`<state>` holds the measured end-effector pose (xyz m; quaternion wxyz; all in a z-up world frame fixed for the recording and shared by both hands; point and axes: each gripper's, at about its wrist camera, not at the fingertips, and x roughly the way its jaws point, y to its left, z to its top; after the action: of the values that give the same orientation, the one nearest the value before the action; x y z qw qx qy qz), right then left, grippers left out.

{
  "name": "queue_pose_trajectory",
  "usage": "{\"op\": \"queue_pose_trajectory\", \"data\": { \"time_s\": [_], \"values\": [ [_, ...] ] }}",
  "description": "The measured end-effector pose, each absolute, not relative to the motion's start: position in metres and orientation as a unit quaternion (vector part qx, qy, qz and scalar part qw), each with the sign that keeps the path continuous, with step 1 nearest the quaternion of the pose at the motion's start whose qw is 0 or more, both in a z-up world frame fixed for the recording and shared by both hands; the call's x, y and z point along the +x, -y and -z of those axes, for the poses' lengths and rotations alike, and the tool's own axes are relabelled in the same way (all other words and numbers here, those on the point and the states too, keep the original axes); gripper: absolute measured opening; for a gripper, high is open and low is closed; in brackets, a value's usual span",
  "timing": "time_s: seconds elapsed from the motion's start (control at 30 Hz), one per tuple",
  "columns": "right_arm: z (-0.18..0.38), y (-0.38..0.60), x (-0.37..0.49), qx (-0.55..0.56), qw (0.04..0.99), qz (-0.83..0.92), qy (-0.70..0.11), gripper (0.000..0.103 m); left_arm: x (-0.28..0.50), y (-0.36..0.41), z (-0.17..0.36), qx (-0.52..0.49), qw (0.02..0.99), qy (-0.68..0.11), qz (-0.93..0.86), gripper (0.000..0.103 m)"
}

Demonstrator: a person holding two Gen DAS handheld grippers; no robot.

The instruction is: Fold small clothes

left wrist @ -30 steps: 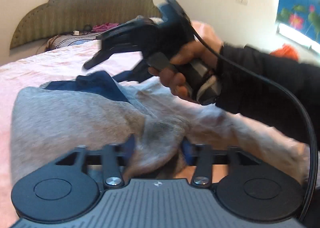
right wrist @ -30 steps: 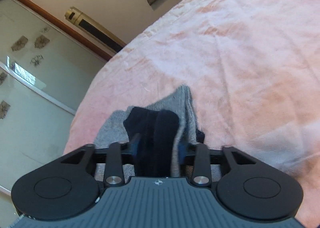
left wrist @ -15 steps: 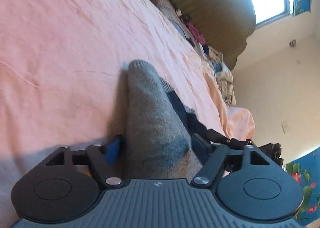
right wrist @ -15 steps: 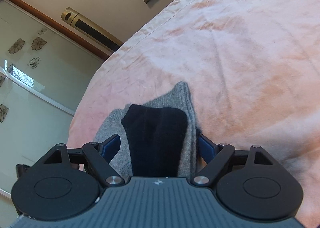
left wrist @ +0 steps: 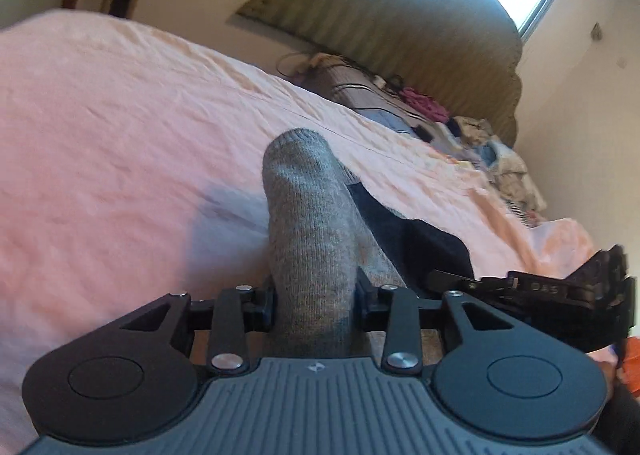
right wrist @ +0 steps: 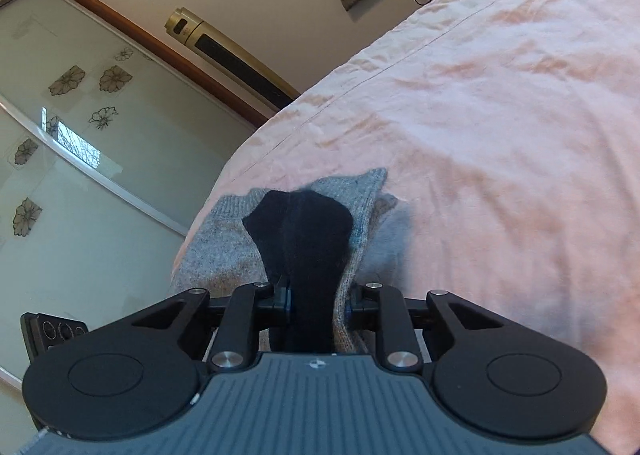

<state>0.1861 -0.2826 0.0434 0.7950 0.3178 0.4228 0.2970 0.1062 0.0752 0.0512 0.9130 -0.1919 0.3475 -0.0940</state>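
A small grey knitted garment [left wrist: 308, 215] with a dark navy part [left wrist: 424, 243] lies on the pink bed [left wrist: 120, 127]. My left gripper [left wrist: 315, 301] is shut on a grey fold of it, which sticks up between the fingers. In the right wrist view my right gripper [right wrist: 320, 299] is shut on the garment's navy part [right wrist: 304, 231] together with a grey layer [right wrist: 224, 251] near the bed's edge. The right gripper also shows at the right of the left wrist view [left wrist: 560, 291].
A padded green headboard [left wrist: 420, 27] stands at the bed's far end, with a striped pillow [left wrist: 352, 91] and a heap of clothes [left wrist: 492, 159] before it. A sliding wardrobe door with flower prints [right wrist: 80, 127] and a gold tower unit [right wrist: 232, 51] stand beside the bed.
Both grippers opened half a second ago and have closed again on the garment. The left wrist view has swung round toward the headboard.
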Motion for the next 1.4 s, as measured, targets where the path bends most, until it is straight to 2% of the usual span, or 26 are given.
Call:
{"op": "queue_pose_trajectory", "data": {
  "time_s": [0.1, 0.13, 0.2, 0.33, 0.37, 0.4, 0.43, 0.5, 0.63, 0.7, 0.77, 0.8, 0.83, 0.87, 0.93, 1.03, 1.07, 1.13, 1.17, 1.2, 1.23, 1.27, 1.3, 1.33, 1.4],
  "values": [
    [-0.041, 0.276, 0.175, 0.315, 0.788, -0.297, -0.438, 0.062, 0.089, -0.094, -0.046, -0.204, 0.906, -0.364, 0.066, 0.044],
    [-0.041, 0.279, 0.165, 0.313, 0.785, -0.309, -0.436, 0.072, 0.075, -0.100, -0.045, -0.216, 0.903, -0.360, 0.092, 0.054],
    [-0.041, 0.292, 0.141, 0.315, 0.776, -0.324, -0.439, 0.077, 0.047, -0.108, -0.038, -0.237, 0.892, -0.366, 0.121, 0.071],
    [-0.030, 0.308, 0.097, 0.326, 0.746, -0.342, -0.469, 0.077, 0.011, -0.112, -0.006, -0.308, 0.845, -0.405, 0.166, 0.069],
    [-0.026, 0.306, 0.088, 0.321, 0.739, -0.348, -0.480, 0.075, 0.005, -0.110, -0.003, -0.313, 0.848, -0.391, 0.172, 0.068],
    [-0.024, 0.300, 0.081, 0.307, 0.734, -0.356, -0.491, 0.068, 0.004, -0.107, -0.002, -0.313, 0.845, -0.395, 0.178, 0.049],
    [-0.022, 0.293, 0.074, 0.287, 0.734, -0.362, -0.498, 0.050, 0.006, -0.104, 0.001, -0.313, 0.839, -0.409, 0.175, 0.018],
    [-0.021, 0.281, 0.065, 0.250, 0.740, -0.367, -0.506, 0.022, 0.003, -0.102, -0.001, -0.321, 0.834, -0.413, 0.174, 0.013],
    [-0.034, 0.295, 0.052, 0.242, 0.755, -0.371, -0.484, 0.022, -0.020, -0.103, -0.023, -0.295, 0.846, -0.398, 0.199, 0.013],
    [-0.030, 0.310, 0.049, 0.244, 0.762, -0.353, -0.484, 0.023, -0.032, -0.100, -0.023, -0.225, 0.873, -0.400, 0.164, 0.017],
    [-0.024, 0.319, 0.044, 0.266, 0.755, -0.351, -0.485, 0.033, -0.051, -0.095, -0.025, -0.156, 0.902, -0.383, 0.128, 0.037],
    [-0.027, 0.323, 0.042, 0.275, 0.754, -0.351, -0.483, 0.045, -0.063, -0.090, -0.030, -0.116, 0.916, -0.366, 0.115, 0.054],
    [-0.034, 0.327, 0.040, 0.280, 0.760, -0.347, -0.473, 0.060, -0.077, -0.084, -0.036, -0.077, 0.931, -0.341, 0.109, 0.061],
    [-0.042, 0.332, 0.038, 0.285, 0.772, -0.341, -0.454, 0.065, -0.091, -0.079, -0.040, -0.040, 0.942, -0.313, 0.109, 0.069],
    [-0.057, 0.336, 0.043, 0.299, 0.784, -0.341, -0.424, 0.067, -0.107, -0.064, -0.043, 0.026, 0.954, -0.276, 0.116, 0.072],
    [-0.069, 0.322, 0.062, 0.286, 0.786, -0.356, -0.417, 0.067, -0.098, -0.047, -0.031, 0.071, 0.946, -0.297, 0.112, 0.071],
    [-0.070, 0.313, 0.067, 0.269, 0.788, -0.360, -0.421, 0.067, -0.095, -0.044, -0.026, 0.083, 0.944, -0.302, 0.101, 0.070],
    [-0.071, 0.291, 0.077, 0.233, 0.790, -0.364, -0.435, 0.065, -0.089, -0.043, -0.021, 0.084, 0.945, -0.306, 0.085, 0.057],
    [-0.069, 0.281, 0.081, 0.216, 0.793, -0.361, -0.440, 0.065, -0.086, -0.043, -0.022, 0.075, 0.946, -0.303, 0.081, 0.053],
    [-0.066, 0.274, 0.083, 0.196, 0.797, -0.358, -0.446, 0.065, -0.084, -0.043, -0.023, 0.067, 0.948, -0.299, 0.079, 0.044],
    [-0.062, 0.266, 0.087, 0.182, 0.797, -0.357, -0.452, 0.064, -0.084, -0.043, -0.023, 0.060, 0.950, -0.295, 0.079, 0.029],
    [-0.055, 0.260, 0.089, 0.172, 0.794, -0.358, -0.461, 0.060, -0.082, -0.043, -0.024, 0.057, 0.951, -0.294, 0.081, 0.018],
    [-0.050, 0.255, 0.092, 0.164, 0.790, -0.357, -0.471, 0.035, -0.080, -0.044, -0.023, 0.053, 0.950, -0.297, 0.081, 0.009],
    [-0.047, 0.254, 0.091, 0.156, 0.789, -0.352, -0.480, 0.015, -0.078, -0.048, -0.022, 0.041, 0.950, -0.301, 0.071, 0.008],
    [-0.052, 0.262, 0.084, 0.154, 0.792, -0.362, -0.467, 0.015, -0.077, -0.061, -0.019, 0.011, 0.947, -0.315, 0.066, 0.007]
  ]
}}
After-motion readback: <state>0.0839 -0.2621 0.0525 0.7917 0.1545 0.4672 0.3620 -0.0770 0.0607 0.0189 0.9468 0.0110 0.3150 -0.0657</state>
